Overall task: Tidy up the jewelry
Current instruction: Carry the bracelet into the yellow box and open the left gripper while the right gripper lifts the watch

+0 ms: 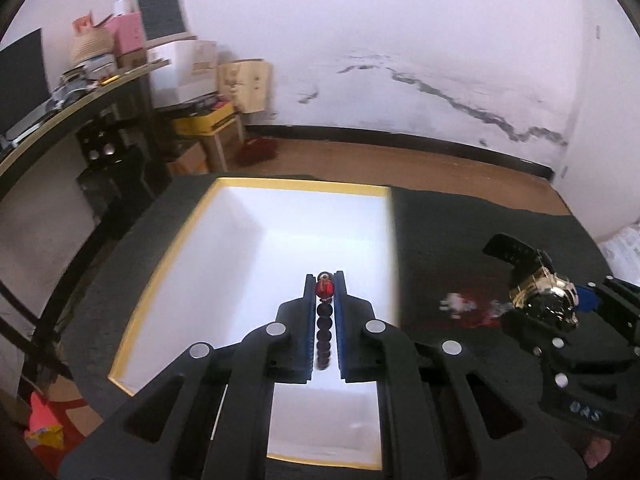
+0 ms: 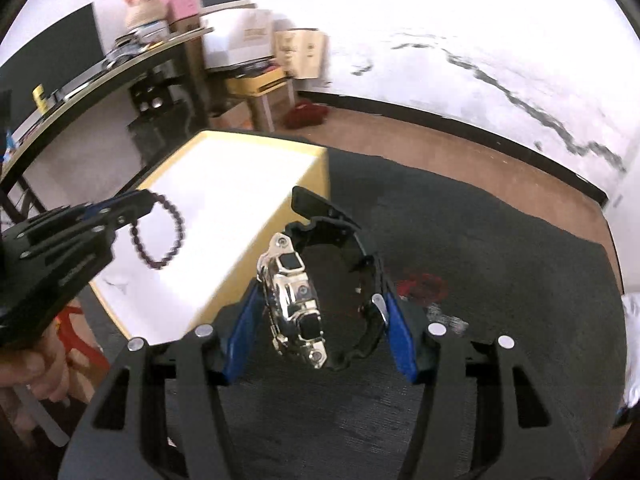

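- Fingers (image 1: 310,320) of the left gripper (image 1: 324,280) are pinched nearly together on a bracelet (image 1: 324,320) of dark beads, with one red bead up at the tips.
- From the right wrist view that gripper (image 2: 146,200) comes in from the left, and the bracelet (image 2: 160,236) hangs from it as an open loop above the white inside of the box (image 2: 312,164).
- Right gripper (image 2: 320,312) has its blue-padded fingers (image 2: 244,332) spread wide around a watch (image 2: 296,304), one pad on the gold case, the other against the black strap (the watch looks held up between them, off the mat).
- Left wrist view shows the same watch (image 1: 548,300) low on the right, gold case toward the camera, black strap curling up behind it, with the right gripper (image 1: 584,300) reaching in from the right edge.
- Under both lies a dark mat (image 2: 500,260) with a red and white mark (image 2: 424,286) on it, just beyond the watch.
- Box (image 1: 132,320) is yellow-rimmed and white inside; it sits on the mat's left part, its near rim under the left gripper.
- Beyond the mat's far edge lies brown floor (image 1: 400,160), then a white wall (image 1: 400,60) with dark cracks.
- Far left stands a cluttered shelf (image 1: 80,96), with boxes stacked past it.
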The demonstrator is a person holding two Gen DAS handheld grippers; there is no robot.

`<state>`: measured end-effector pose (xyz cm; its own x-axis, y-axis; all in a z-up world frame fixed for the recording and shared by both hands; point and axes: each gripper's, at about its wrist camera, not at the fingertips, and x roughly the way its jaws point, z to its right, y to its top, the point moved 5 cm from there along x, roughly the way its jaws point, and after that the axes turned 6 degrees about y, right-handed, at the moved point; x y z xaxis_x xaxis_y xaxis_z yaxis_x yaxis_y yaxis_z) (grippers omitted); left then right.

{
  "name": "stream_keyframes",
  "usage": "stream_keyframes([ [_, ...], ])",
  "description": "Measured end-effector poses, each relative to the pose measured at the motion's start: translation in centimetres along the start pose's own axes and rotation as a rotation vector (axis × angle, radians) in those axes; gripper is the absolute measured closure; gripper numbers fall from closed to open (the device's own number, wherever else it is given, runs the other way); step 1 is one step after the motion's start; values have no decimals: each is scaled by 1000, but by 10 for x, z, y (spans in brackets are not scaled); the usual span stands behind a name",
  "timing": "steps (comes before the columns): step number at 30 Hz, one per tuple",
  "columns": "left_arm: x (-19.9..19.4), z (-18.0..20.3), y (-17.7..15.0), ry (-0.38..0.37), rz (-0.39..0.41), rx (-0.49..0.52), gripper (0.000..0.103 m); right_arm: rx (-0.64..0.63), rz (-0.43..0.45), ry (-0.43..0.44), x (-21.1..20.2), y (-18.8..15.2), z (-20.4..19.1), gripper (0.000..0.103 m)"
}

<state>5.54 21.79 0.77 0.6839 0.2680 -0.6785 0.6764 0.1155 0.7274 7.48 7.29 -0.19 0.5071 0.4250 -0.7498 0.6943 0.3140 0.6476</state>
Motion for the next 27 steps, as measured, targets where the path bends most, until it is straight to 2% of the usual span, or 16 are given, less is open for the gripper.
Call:
stream_keyframes([
  [3,10,-20,-6,27,-19,-22,95,-35,-3,19,12,9,-27,46],
  [6,32,-38,-14,39,-72,-44,95,-67,-9,35,24,15,-49,46],
  [13,82,-60,-37,59,-199,-46,95,-97,-15,79,48,23,-77,46],
  [21,110,-77,-58,85,-280,-34,95,-82,-37,96,64,15,-78,46],
  [25,109,-73,-60,64,-276,-28,94,-77,-39,96,64,15,-75,46],
  [27,106,-68,-60,54,-268,-16,88,-76,-36,93,64,16,-75,46],
])
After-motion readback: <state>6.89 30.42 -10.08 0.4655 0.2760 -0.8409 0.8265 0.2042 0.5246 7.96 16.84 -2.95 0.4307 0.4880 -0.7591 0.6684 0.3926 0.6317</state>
